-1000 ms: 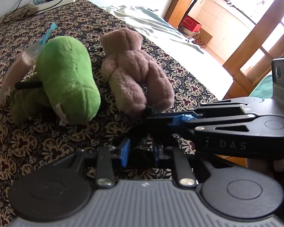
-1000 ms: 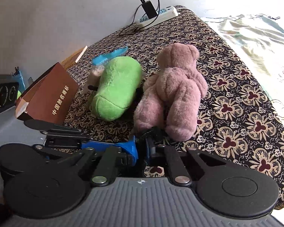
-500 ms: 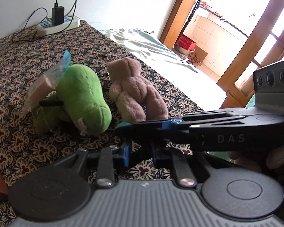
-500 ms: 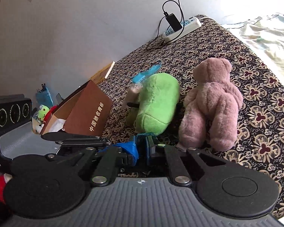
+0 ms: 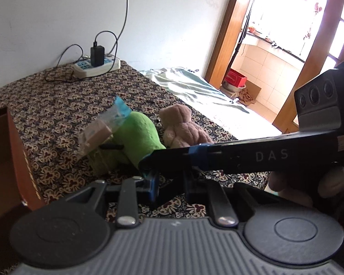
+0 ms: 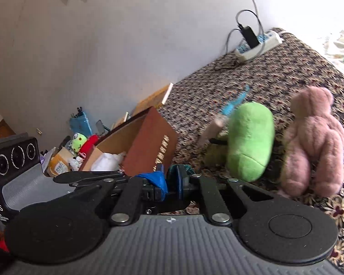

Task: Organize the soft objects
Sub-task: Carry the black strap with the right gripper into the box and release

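A green plush toy (image 5: 140, 137) (image 6: 250, 139) with a clear packet (image 5: 98, 130) tied to it lies on the patterned bedspread (image 5: 57, 105). A pink teddy bear (image 5: 183, 126) (image 6: 314, 142) sits just right of it. My left gripper (image 5: 168, 183) is shut and empty, well back from the toys. My right gripper (image 6: 170, 181) is shut and empty too; it crosses the left wrist view (image 5: 146, 160) in front of the toys. A brown cardboard box (image 6: 135, 146) with soft items inside stands left of the toys.
A power strip (image 5: 96, 68) with a charger and cables lies at the far end by the wall. A pale sheet (image 5: 195, 91) covers the bed's right side. More toys and clutter (image 6: 78, 142) lie beyond the box. A doorway (image 5: 275, 45) opens at right.
Both grippers have pulled back and up from the toys, which now look smaller and farther. The box has come into the right wrist view. The toys have not moved.
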### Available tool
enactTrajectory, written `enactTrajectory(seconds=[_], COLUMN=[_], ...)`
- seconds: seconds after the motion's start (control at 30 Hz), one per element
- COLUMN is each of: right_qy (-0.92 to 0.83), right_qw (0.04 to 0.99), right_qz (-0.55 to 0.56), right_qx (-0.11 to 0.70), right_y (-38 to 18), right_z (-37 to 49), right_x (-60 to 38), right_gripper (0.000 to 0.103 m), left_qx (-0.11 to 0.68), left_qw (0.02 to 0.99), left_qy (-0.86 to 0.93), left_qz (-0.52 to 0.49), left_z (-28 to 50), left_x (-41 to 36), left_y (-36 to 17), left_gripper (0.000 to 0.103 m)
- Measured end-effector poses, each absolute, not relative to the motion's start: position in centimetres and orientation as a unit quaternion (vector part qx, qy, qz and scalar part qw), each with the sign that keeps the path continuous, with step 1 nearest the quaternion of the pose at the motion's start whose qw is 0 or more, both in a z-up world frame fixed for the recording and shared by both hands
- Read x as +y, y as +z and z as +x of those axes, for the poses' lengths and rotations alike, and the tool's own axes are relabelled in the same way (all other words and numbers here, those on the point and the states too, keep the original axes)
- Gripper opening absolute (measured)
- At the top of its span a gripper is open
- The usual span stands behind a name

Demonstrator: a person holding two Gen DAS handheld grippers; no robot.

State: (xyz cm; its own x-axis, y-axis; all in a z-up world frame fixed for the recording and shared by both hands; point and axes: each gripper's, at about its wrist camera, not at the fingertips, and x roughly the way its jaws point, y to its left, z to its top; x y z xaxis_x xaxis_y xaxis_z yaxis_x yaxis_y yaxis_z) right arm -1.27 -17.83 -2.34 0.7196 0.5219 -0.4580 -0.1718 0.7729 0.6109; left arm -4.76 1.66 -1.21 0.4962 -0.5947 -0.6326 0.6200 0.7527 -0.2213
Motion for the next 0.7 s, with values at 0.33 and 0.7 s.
enactTrajectory(seconds=[0.33, 0.7], right_qy=[0.246, 0.316], right_qw=[0.897, 0.89], right_qz=[0.246, 0.222], right_qx=[0.274, 0.241], right_y=[1.2, 3.5], right_z=[1.2, 5.1], right_x=[-12.5, -5.1], right_gripper=[0.0, 0.0], left_qx=[0.312, 0.275], left_qw=[0.897, 0.927], left_qy=[-0.313, -0.252], left_qz=[-0.012, -0.045], left_z=[-5.2, -5.5], left_x=[7.9, 16.2], left_y=[2.2, 4.8], left_gripper=[0.013, 0.013])
